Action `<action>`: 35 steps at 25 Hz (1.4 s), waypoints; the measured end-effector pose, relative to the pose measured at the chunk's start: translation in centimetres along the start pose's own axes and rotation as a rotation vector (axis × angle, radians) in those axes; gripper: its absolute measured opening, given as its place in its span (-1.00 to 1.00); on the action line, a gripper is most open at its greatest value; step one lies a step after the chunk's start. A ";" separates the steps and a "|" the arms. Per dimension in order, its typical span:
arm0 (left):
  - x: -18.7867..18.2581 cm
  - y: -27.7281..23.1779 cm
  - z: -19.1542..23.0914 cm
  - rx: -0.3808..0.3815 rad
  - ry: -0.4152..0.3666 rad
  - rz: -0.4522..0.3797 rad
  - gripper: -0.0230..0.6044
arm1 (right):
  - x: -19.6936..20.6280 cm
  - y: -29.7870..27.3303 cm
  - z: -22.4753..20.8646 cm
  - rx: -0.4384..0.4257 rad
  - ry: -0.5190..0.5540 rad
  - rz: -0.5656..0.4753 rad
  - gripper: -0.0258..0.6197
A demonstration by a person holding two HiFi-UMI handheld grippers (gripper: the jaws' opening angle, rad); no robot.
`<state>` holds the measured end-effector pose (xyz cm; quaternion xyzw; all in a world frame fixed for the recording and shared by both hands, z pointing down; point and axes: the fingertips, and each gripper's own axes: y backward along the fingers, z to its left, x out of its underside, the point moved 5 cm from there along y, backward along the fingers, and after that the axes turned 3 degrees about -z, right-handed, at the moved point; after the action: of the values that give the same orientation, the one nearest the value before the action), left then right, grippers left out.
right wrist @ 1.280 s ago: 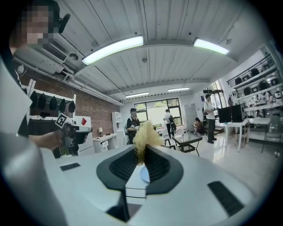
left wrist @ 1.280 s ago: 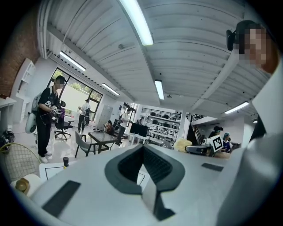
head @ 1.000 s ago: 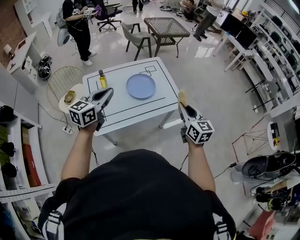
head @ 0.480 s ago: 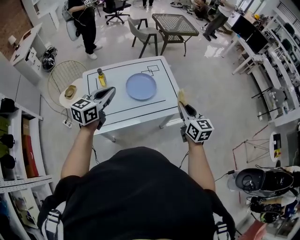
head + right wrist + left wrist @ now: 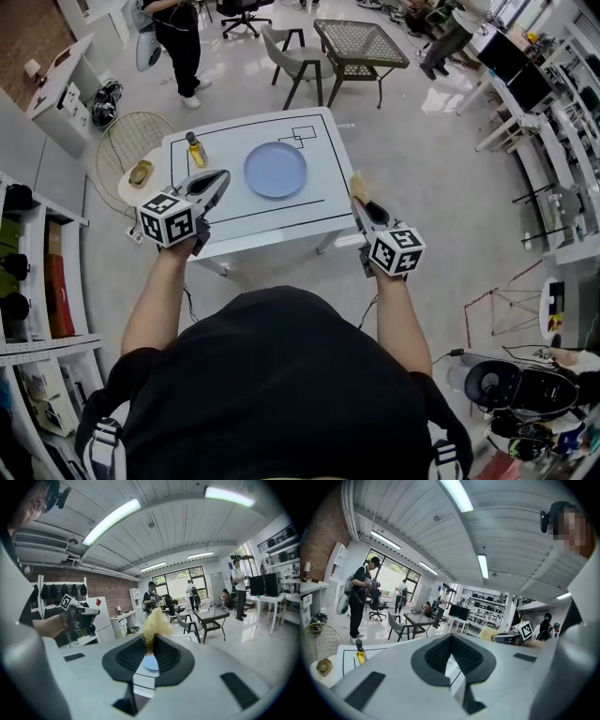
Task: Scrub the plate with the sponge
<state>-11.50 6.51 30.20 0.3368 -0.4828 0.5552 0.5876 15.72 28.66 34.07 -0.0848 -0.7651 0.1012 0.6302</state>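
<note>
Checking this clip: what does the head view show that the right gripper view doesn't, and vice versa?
Head view only: the bottle standing on the table, left of the plate, which shows whole. Right gripper view only: the ceiling lights, and a close look at the jaws pressed on the sponge. Both: the sponge held in the right gripper, at least a sliver of the plate, and the left gripper.

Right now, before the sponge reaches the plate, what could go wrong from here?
The plate lies loose on the table, and the left gripper is shut and empty, so scrubbing may push it around.
The right gripper pinches the sponge by one end; it may twist or slip out under pressure.
The bottle stands on the left gripper's side of the table; a reach could tip it.
</note>
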 end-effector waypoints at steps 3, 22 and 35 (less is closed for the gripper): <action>0.0 -1.0 -0.7 -0.021 0.006 -0.001 -0.90 | -0.3 -0.1 -1.4 -0.026 0.006 0.014 -0.77; 1.9 -3.0 -3.6 -0.164 0.031 -0.009 -0.90 | -0.4 -2.5 -5.9 -0.202 0.044 0.060 -0.77; 3.0 -2.5 -2.4 -0.207 0.063 -0.003 -0.90 | -0.6 -5.1 -5.4 -0.273 0.058 0.080 -0.77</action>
<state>-8.88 9.29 32.62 0.2576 -0.5184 0.5118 0.6348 21.16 23.83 35.85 -0.2031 -0.7492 0.0190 0.6302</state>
